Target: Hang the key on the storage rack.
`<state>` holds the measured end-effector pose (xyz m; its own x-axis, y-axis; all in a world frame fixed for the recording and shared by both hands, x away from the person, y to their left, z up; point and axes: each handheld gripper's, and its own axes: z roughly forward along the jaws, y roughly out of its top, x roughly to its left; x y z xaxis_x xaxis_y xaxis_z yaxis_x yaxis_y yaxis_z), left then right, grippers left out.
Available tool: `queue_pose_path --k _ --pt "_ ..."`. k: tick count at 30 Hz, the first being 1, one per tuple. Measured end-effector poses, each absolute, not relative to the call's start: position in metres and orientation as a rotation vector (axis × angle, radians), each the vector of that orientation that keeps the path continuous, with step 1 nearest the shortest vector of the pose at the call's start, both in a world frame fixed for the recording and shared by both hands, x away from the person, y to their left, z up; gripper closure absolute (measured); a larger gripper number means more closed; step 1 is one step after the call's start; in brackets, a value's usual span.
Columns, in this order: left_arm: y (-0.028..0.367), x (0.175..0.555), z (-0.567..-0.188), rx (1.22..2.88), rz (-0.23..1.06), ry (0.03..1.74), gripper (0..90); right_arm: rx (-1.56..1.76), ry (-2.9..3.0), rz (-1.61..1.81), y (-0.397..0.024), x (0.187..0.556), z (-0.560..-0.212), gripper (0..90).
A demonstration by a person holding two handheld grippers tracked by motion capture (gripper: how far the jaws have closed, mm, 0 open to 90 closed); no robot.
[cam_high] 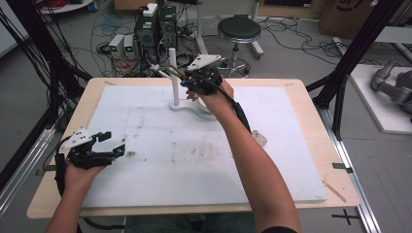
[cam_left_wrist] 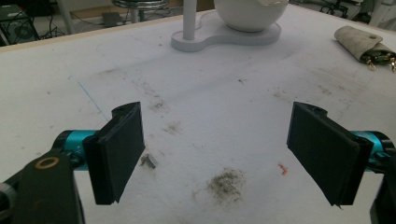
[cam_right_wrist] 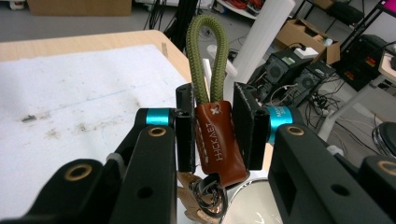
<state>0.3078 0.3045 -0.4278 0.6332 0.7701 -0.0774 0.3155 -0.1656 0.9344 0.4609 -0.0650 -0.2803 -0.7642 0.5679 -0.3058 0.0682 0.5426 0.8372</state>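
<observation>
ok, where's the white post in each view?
High view: the white post stands at top centre, near the far edge of the white mat.
Left gripper view: at the top edge, left of centre, cut off by the frame.
Right gripper view: upper right, slanted, behind the olive key strap.
Shared landmark: the stained white mat.

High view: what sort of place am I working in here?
Probably a robotics or electronics lab: computer towers and tangled cables on the floor, a black frame beside the table, a round stool.
</observation>
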Motion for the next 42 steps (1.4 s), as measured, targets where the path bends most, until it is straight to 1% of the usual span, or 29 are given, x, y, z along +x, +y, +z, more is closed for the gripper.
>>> queue_pose_path --k 23,25,27,28,29,30,32,38,40,41,42 --pt "0.308 0.308 -0.428 1.761 0.521 0.894 18.8 0.532 2.242 1.034 -0.052 0.475 -0.296 72.2" --pt "0.308 0.308 -0.429 1.760 0.521 0.895 18.9 0.542 2.232 0.992 -0.051 0.476 -0.298 66.5" --pt "0.308 0.308 -0.429 1.761 0.521 0.895 18.9 0.560 2.213 0.987 -0.050 0.476 -0.299 48.5" --pt "0.308 0.308 -0.429 1.761 0.520 0.894 18.9 0.578 2.211 0.994 -0.050 0.475 -0.299 46.6" --pt "0.308 0.308 -0.429 1.762 0.519 0.896 18.9 0.578 2.211 0.994 -0.050 0.475 -0.299 46.6" --pt "0.308 0.308 -0.429 1.762 0.519 0.895 18.9 0.575 2.210 1.009 -0.053 0.473 -0.295 43.6" --pt "0.308 0.308 -0.429 1.761 0.519 0.896 18.9 0.572 2.205 1.016 -0.054 0.472 -0.294 42.3" --pt "0.307 0.307 -0.427 1.757 0.519 0.890 18.9 0.601 2.210 1.072 -0.079 0.456 -0.284 35.8" --pt "0.306 0.306 -0.427 1.757 0.522 0.889 18.9 0.621 2.215 1.090 -0.084 0.453 -0.283 35.0" --pt "0.306 0.306 -0.427 1.762 0.523 0.884 18.9 0.646 2.218 1.098 -0.096 0.445 -0.281 31.7" --pt "0.306 0.306 -0.427 1.759 0.524 0.884 18.9 0.643 2.208 1.111 -0.101 0.442 -0.281 31.7"
